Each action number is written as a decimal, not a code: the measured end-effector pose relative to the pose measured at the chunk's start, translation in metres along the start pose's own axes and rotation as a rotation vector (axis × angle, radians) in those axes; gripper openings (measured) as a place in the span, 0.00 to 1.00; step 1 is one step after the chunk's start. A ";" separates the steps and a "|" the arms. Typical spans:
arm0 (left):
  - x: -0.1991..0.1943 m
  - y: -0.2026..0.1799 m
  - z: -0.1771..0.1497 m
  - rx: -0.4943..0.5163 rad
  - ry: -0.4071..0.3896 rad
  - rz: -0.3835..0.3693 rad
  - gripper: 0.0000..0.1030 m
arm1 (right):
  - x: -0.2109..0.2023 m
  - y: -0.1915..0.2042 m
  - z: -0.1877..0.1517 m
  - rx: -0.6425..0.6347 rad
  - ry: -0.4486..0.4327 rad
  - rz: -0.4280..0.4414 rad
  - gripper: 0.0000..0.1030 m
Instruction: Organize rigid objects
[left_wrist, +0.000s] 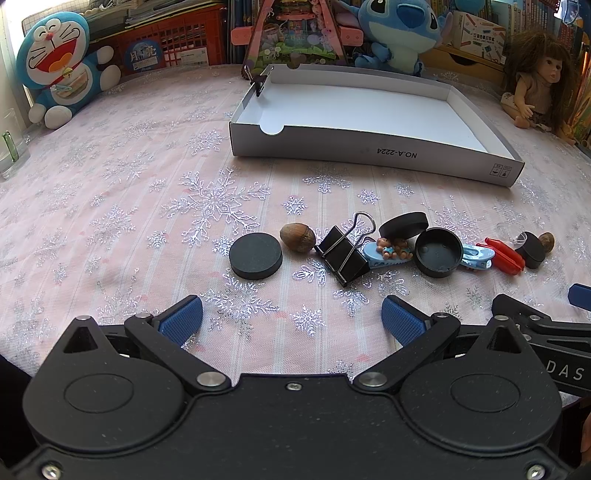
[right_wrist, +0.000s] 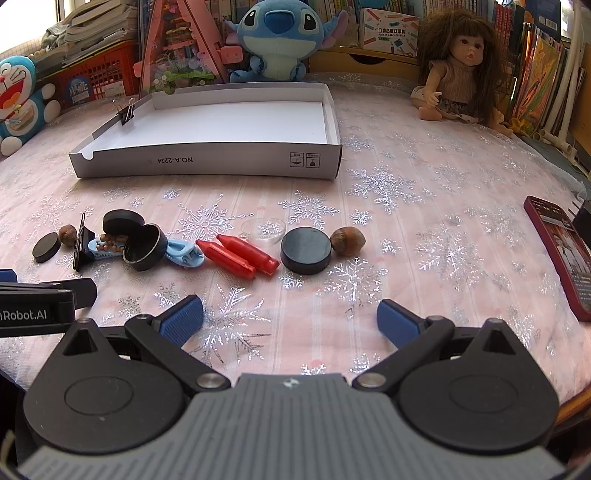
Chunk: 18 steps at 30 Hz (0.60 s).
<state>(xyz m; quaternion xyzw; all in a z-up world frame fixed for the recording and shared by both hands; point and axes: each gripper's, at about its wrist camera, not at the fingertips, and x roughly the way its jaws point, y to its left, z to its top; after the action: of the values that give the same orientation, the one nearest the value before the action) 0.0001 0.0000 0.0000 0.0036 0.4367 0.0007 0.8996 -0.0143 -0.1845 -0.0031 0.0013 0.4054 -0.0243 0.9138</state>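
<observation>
Starting out, both claws wide, empty | left claw (left_wrist: 291, 317) faces black disc (left_wrist: 255, 257), right claw (right_wrist: 290, 317) faces puck (right_wrist: 306, 250) | straddle flat sides, lift into white box (right_wrist: 207, 162) behind

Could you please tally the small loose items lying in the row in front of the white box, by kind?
Black discs: 3
Black cap: 1
Nuts: 2
Binder clip: 1
Blue hair clips: 2
Red pieces: 2
Clear dish: 1
Total: 12
</observation>
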 end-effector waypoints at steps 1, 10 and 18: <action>0.000 0.000 0.000 0.000 0.000 0.000 1.00 | 0.000 0.000 0.000 0.000 0.000 0.000 1.00; 0.000 0.000 0.000 0.000 0.000 0.000 1.00 | -0.001 0.001 0.000 0.000 0.000 -0.001 1.00; 0.000 0.000 0.000 0.000 -0.001 0.001 1.00 | -0.001 0.001 -0.001 0.000 0.000 -0.001 1.00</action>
<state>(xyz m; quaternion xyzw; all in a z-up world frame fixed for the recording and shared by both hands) 0.0000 -0.0001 0.0000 0.0036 0.4364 0.0010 0.8997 -0.0155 -0.1832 -0.0030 0.0012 0.4054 -0.0245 0.9138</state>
